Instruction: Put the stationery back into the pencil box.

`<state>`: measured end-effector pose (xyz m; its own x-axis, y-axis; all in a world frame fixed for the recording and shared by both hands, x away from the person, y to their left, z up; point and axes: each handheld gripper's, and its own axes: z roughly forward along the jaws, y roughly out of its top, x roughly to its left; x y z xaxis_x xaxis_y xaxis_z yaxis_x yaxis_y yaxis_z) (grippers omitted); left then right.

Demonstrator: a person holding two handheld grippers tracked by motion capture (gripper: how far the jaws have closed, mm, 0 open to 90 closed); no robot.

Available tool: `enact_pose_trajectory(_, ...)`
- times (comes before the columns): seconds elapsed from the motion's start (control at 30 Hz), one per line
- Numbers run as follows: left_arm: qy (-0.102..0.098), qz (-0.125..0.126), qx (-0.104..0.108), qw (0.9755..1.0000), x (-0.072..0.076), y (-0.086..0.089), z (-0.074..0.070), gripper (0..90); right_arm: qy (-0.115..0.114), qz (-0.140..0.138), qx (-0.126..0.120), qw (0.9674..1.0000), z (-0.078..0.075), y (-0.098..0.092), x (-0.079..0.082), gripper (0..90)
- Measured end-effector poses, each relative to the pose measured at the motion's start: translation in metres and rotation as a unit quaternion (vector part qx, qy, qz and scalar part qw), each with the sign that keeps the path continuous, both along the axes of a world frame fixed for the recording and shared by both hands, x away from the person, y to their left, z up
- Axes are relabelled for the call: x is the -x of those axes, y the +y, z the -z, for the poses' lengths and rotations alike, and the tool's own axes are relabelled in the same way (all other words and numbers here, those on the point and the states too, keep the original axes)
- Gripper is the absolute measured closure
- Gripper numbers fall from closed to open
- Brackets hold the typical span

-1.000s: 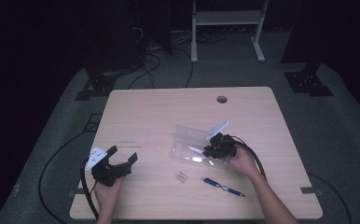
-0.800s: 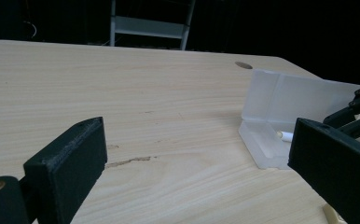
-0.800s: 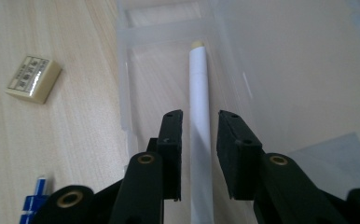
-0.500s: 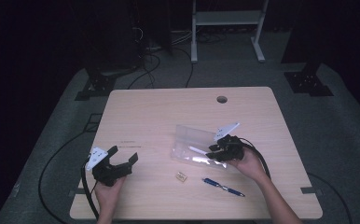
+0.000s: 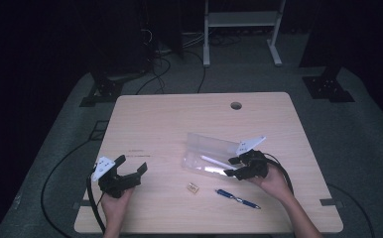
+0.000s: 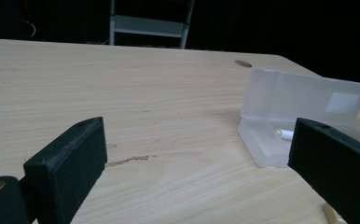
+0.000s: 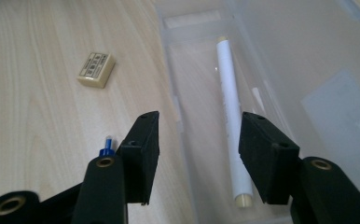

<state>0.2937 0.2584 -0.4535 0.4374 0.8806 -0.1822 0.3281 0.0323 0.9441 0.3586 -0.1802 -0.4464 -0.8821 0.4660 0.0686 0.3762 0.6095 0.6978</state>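
While the right tool [image 5: 233, 166] is held over the near edge of the clear plastic case [image 5: 210, 154], its jaws have just been opening and are seen parted in the right gripper view, with nothing pressed between them. A white pen [image 7: 230, 112] is seen lying lengthwise inside the case's tray, just beyond and between the jaws, untouched by them. The case is laid open on the desk [image 5: 179, 119], its lid raised behind the tray. A small eraser [image 5: 193, 187] and a blue pen [image 5: 237, 198] are found on the desk near the case, apart from it. The left tool [image 5: 132, 166] is held wide open over the desk's left side, well apart from the case, with nothing gripped.
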Motion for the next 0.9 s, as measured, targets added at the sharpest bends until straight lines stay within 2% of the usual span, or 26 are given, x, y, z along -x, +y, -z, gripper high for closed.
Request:
enact_pose_trajectory(0.4, 0.000, 0.000, -0.001, 1.0000, 0.000, 0.000, 0.000, 3.4, -0.008, -0.001, 0.003, 1.0000, -0.003, -0.008, 0.025, 37.0)
enact_pose_trajectory(0.9, -0.001, -0.001, -0.002, 1.0000, 0.000, 0.000, 0.000, 3.4, -0.007, -0.003, -0.003, 1.0000, 0.006, -0.019, 0.049, 36.8)
